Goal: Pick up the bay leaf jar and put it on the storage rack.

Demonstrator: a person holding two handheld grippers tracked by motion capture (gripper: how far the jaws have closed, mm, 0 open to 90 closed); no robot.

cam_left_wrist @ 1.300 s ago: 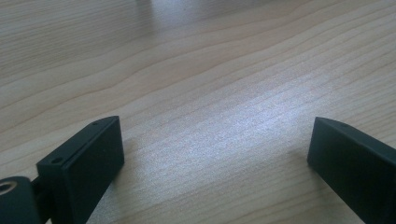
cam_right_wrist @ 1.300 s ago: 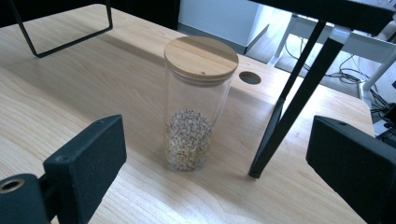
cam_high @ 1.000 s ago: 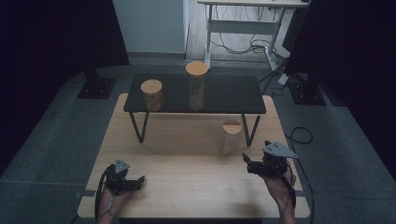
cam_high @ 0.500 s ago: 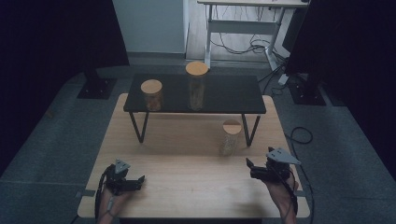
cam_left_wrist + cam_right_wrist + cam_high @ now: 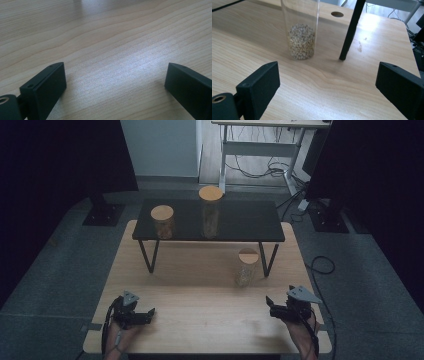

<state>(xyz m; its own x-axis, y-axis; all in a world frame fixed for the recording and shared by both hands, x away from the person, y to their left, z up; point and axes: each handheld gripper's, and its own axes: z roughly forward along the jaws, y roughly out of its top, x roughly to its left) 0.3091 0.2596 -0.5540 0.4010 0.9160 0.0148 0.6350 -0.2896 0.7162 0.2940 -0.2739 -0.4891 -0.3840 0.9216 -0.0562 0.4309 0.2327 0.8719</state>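
I count three jars with round wooden lids. Two stand on the black shelf (image 5: pixel 240 220) at the far side of the table (image 5: pixel 200 305): a short jar (image 5: pixel 163 221) towards its left end and a tall jar (image 5: pixel 210 212) near its middle. The third, the nearest jar (image 5: pixel 246 267), stands on the wood itself, just beside the shelf's front right leg (image 5: pixel 350 30). It is the one closest to my right gripper (image 5: pixel 272 303).

That nearest jar is upright, its long axis straight up from the table, lid on top. In the right gripper view its glass wall (image 5: pixel 300 27) rises out of the top edge and a layer of pale grains, or perhaps seeds, fills the bottom part.

My right gripper sits low over the near right part of the table, jaws spread wide with nothing between them, aimed towards the jar and the leg. The jar is still well apart from the tips. My left gripper (image 5: pixel 145 315) lies low at the near left, jaws likewise spread wide over bare wood, holding nothing.

Between my two grippers the wood is bare. To the jar's right the leg stands close, so there is less room on that side. The table's right edge runs just beyond my right hand (image 5: pixel 302 332).
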